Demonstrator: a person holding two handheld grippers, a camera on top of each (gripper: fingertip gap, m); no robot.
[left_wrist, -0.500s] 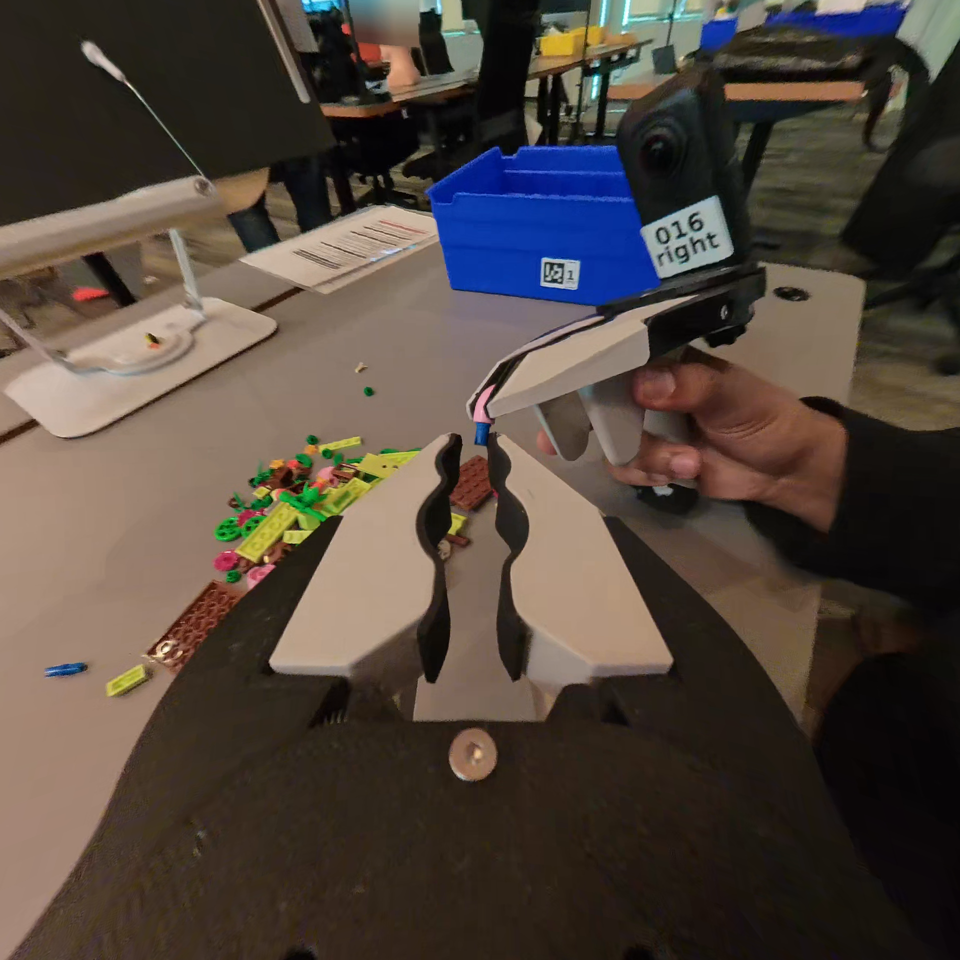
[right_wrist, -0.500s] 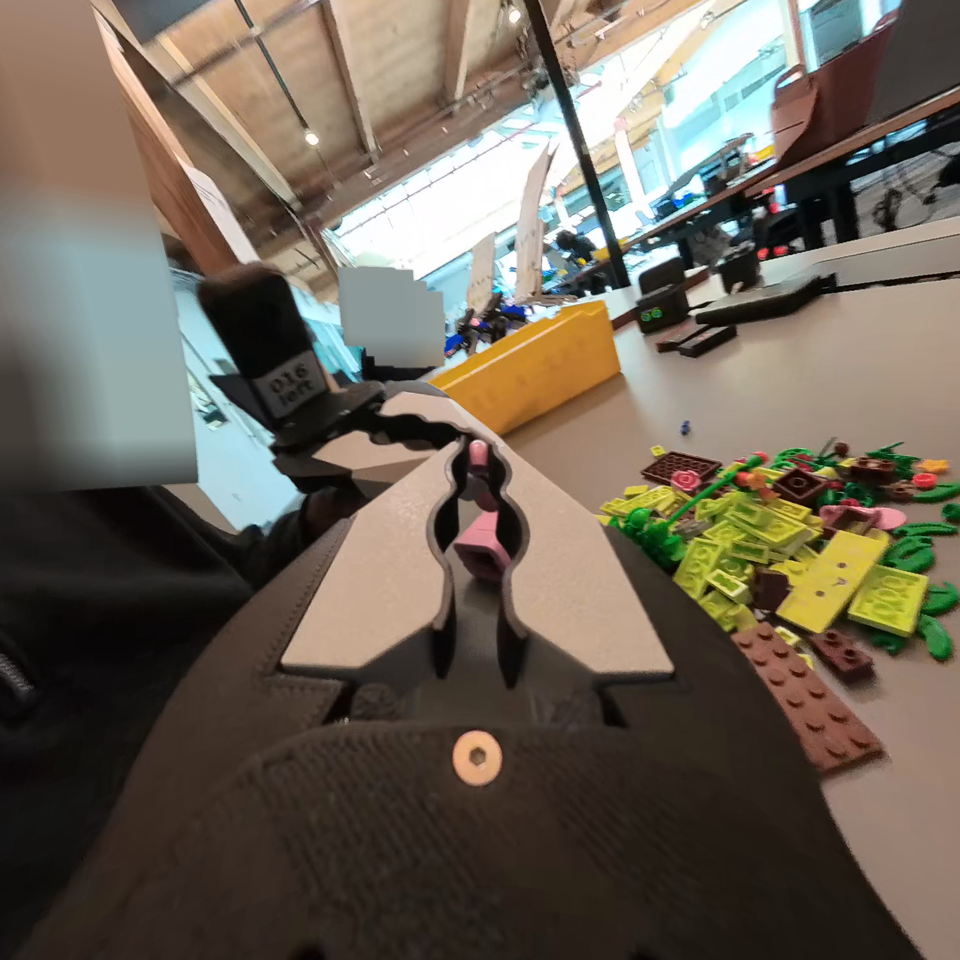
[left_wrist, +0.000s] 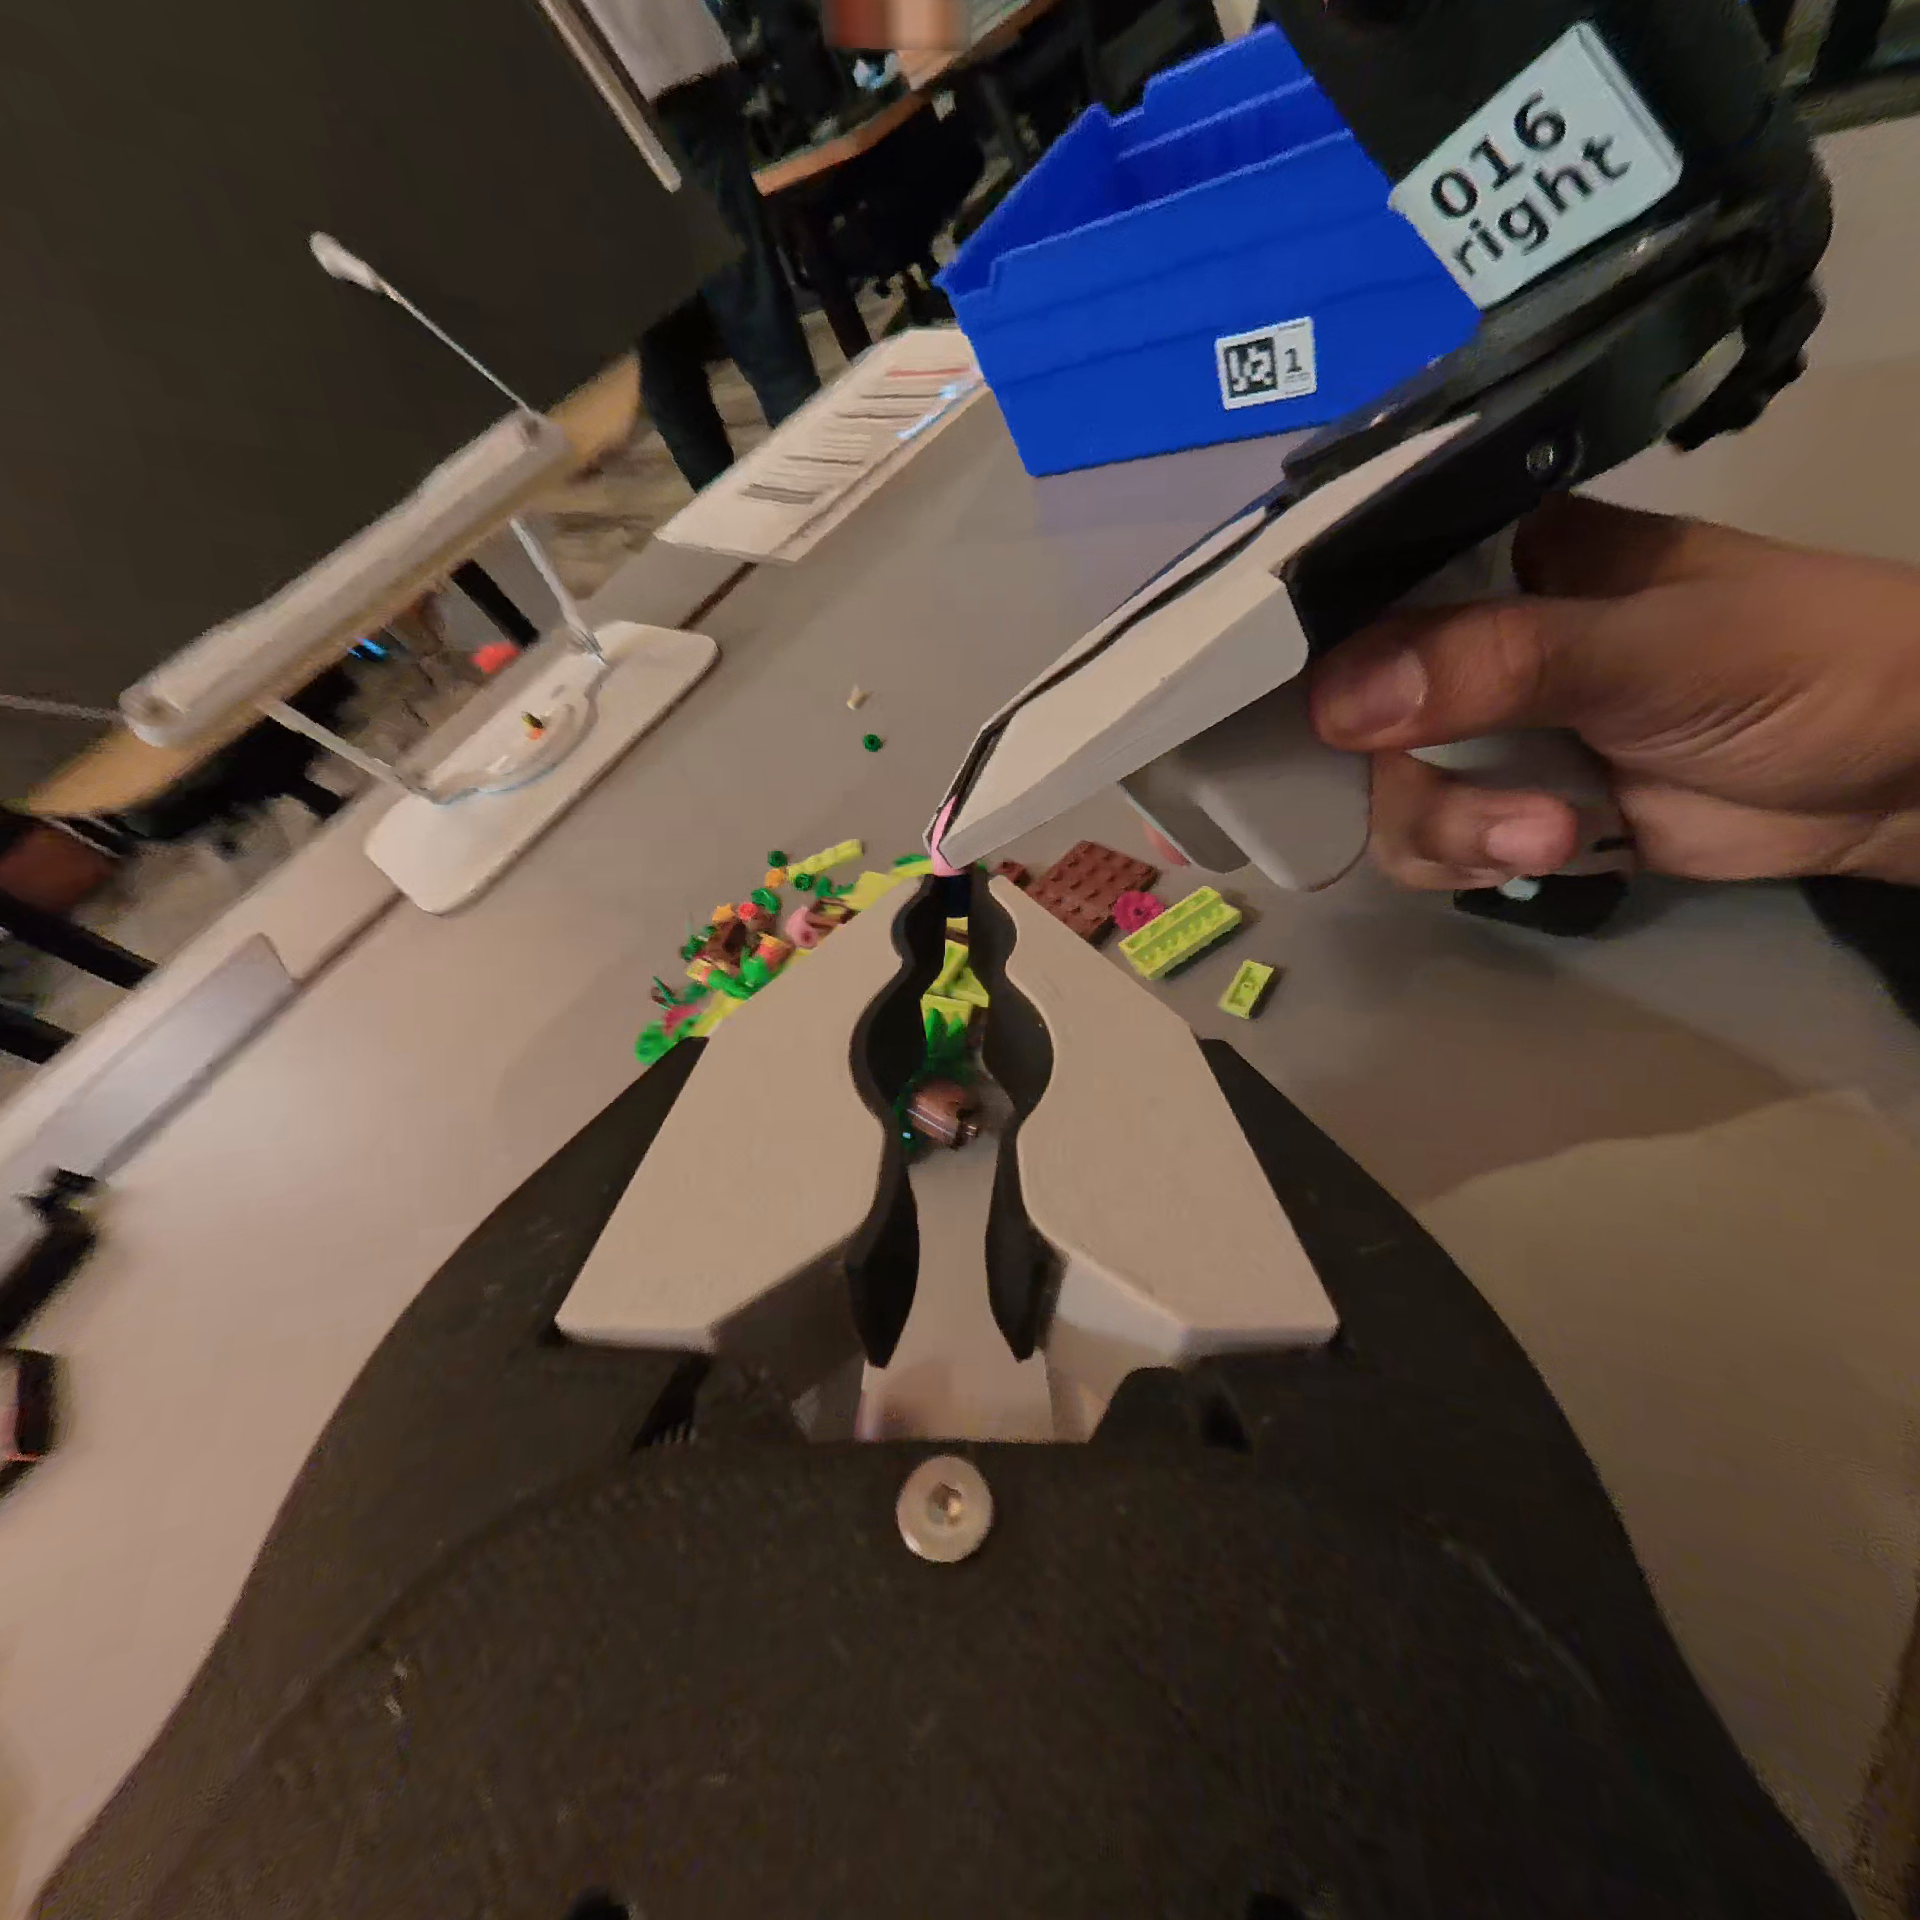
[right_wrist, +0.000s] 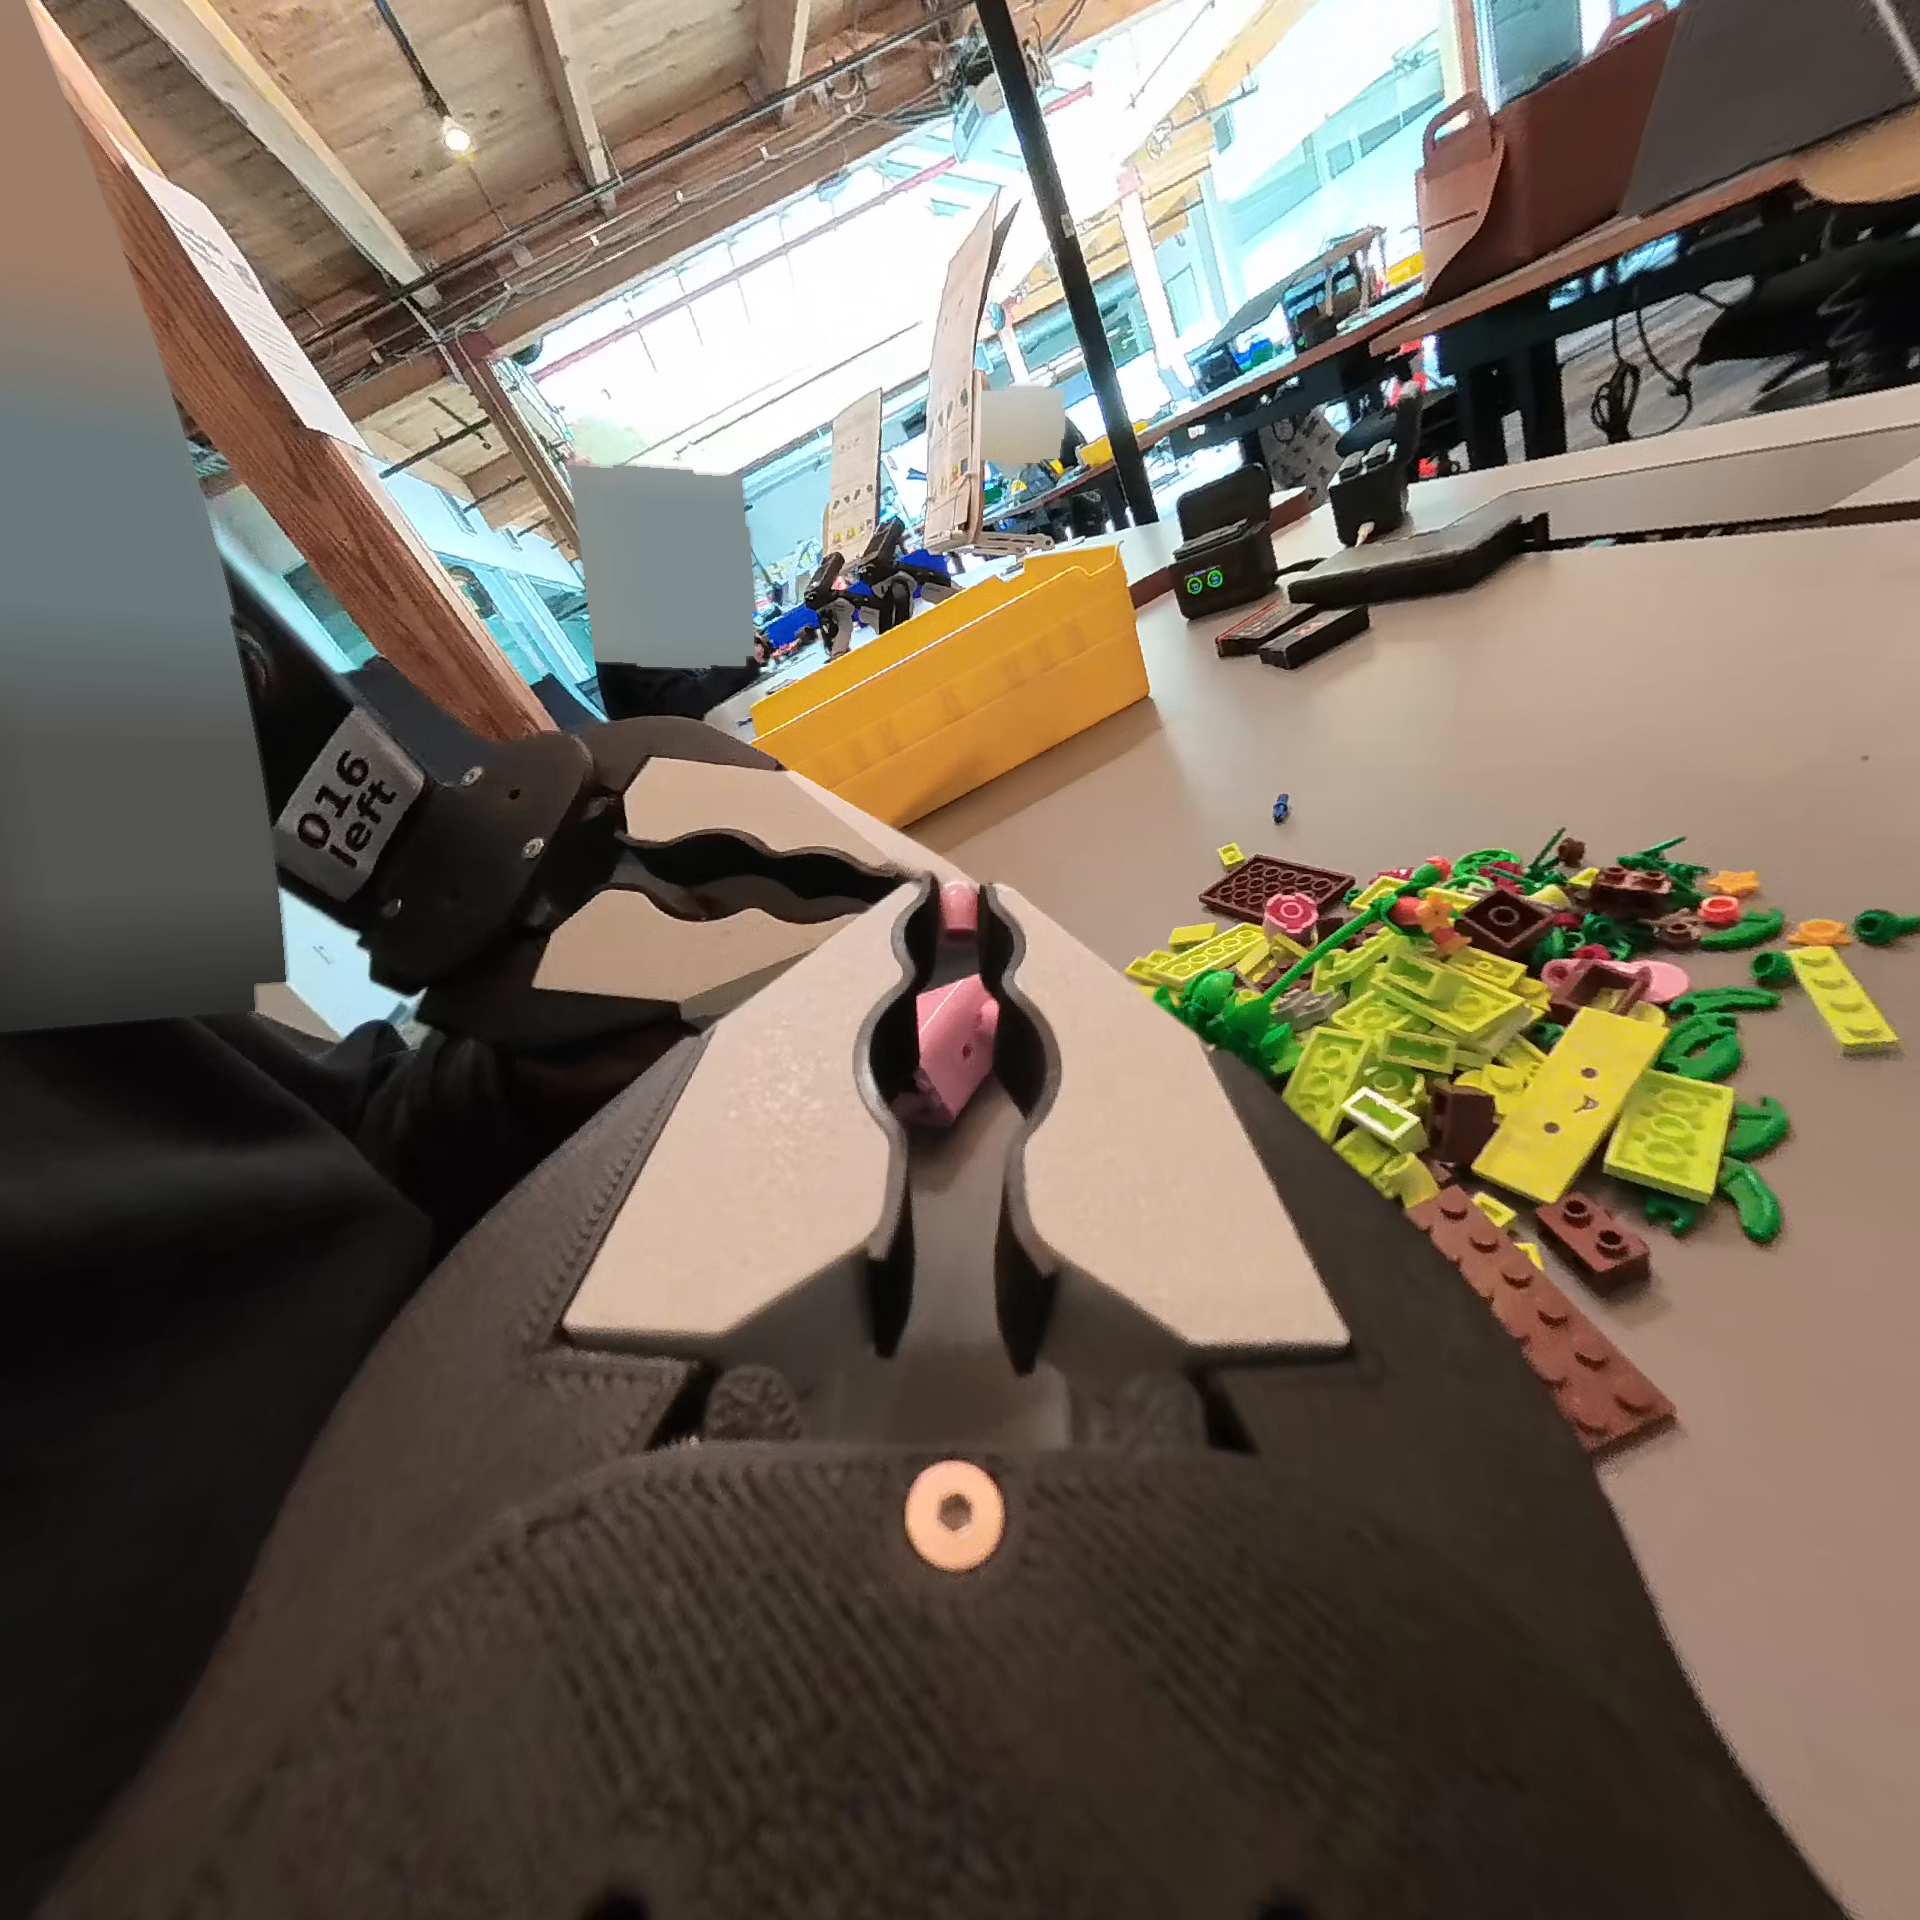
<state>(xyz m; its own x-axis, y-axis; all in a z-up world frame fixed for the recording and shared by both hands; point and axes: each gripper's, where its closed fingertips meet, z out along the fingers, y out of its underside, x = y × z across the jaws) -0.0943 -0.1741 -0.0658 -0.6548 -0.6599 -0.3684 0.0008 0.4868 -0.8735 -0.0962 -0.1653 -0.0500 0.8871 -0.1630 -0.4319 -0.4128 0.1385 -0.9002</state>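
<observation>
The right gripper (right_wrist: 961, 914) has its jaws closed on a pink toy piece (right_wrist: 951, 1039), a small figure-like part whose top pokes out between the fingertips while its wider body sits in the hollow behind them. In the left wrist view the same gripper, held by a hand (left_wrist: 1621, 727), comes in from the upper right, and a dark blue part (left_wrist: 954, 902) hangs from the pink tip. The left gripper (left_wrist: 956, 896) has its jaws only narrowly parted, its tips on either side of that blue part; whether they actually press on it cannot be told. Both grippers meet above a grey table (left_wrist: 416, 1091), over a heap of toy bricks (right_wrist: 1475, 1039) in lime, green, brown and pink, with a long brown plate (right_wrist: 1548, 1330) at its near edge. A blue bin (left_wrist: 1174, 312) stands behind the right gripper, near a printed sheet (left_wrist: 831, 457) and a white stand (left_wrist: 540, 758). A yellow bin (right_wrist: 956, 686) sits farther back on the table.
</observation>
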